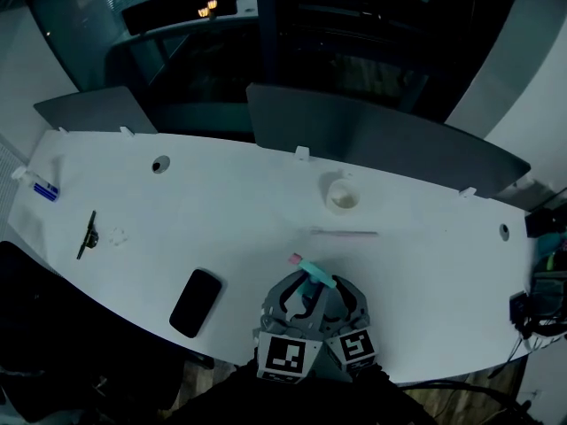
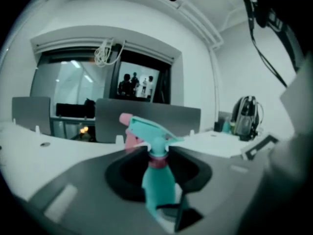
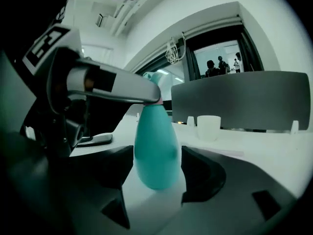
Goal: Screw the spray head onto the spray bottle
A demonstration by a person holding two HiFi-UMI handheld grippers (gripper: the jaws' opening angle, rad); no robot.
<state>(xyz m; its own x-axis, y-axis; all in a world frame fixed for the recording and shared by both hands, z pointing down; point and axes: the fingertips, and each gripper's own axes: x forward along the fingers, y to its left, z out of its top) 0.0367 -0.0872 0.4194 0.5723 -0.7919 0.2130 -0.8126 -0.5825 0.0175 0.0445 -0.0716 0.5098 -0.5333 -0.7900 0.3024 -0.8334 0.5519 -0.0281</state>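
From my remote seat, the job looks well under way. The spray head (image 2: 146, 129) sits upright on the spray bottle (image 3: 156, 146), its pink collar (image 2: 157, 161) down on the neck and no gap showing there. I can't see how far the thread has turned, so I judge some tightening may be left, and then the release.

The right gripper (image 3: 156, 165) has its jaws set wide and pressed on both sides of the bottle's round belly, steadying it. The left gripper (image 2: 157, 173) is closed much narrower on the bottle's slim neck just below the collar, which I take for the twisting grip.

The bottle stands at the middle of the table's (image 1: 221, 228) near edge, between the two tools. I cannot tell whether its base touches the surface. A phone (image 1: 196, 302) lies to the left near that edge, and a cup (image 1: 342, 193) sits toward the far edge.

I find no writing to read. The bottle and head are plain teal with no label showing, the phone's screen is dark, and the tools' cubes carry only black-and-white square markers.
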